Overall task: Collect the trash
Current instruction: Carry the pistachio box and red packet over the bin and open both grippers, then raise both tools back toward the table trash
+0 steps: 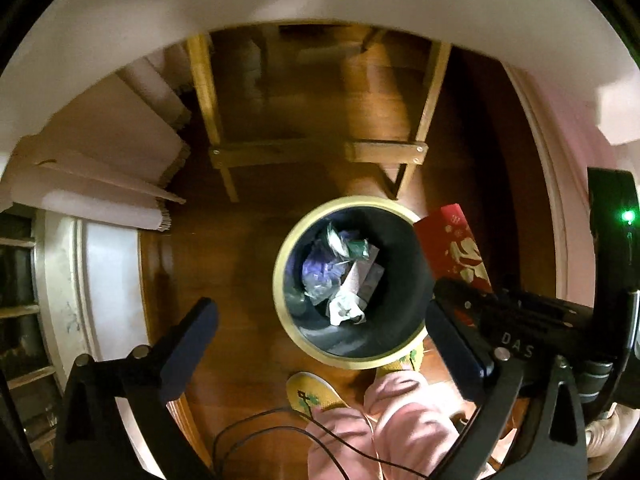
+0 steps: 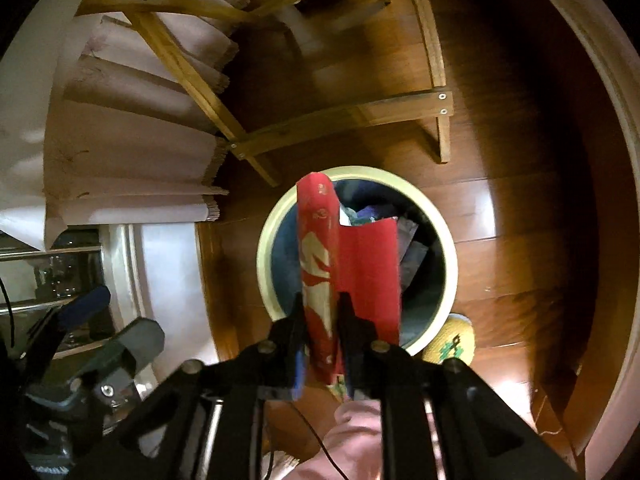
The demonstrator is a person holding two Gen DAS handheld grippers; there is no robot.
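Observation:
A round bin with a cream rim (image 1: 280, 264) stands on the wooden floor, holding crumpled paper and purple wrappers (image 1: 340, 272). My left gripper (image 1: 324, 336) hangs open straight above it, nothing between its blue-padded fingers (image 1: 192, 332). My right gripper (image 2: 322, 300) is shut on a folded red packet with a cream pattern (image 2: 316, 248), held upright over the bin rim (image 2: 452, 264). In the left wrist view the red packet (image 1: 456, 240) shows beside the bin, gripped by the right gripper's black body. The left gripper's finger (image 2: 88, 300) shows at lower left in the right wrist view.
A wooden table frame (image 1: 316, 156) stands just beyond the bin, a white cloth (image 1: 120, 152) hanging at its left. A person's pink trouser legs (image 1: 392, 420) and yellow slippers (image 1: 312, 396) are close to the bin. A thin black cable (image 1: 256, 428) trails on the floor.

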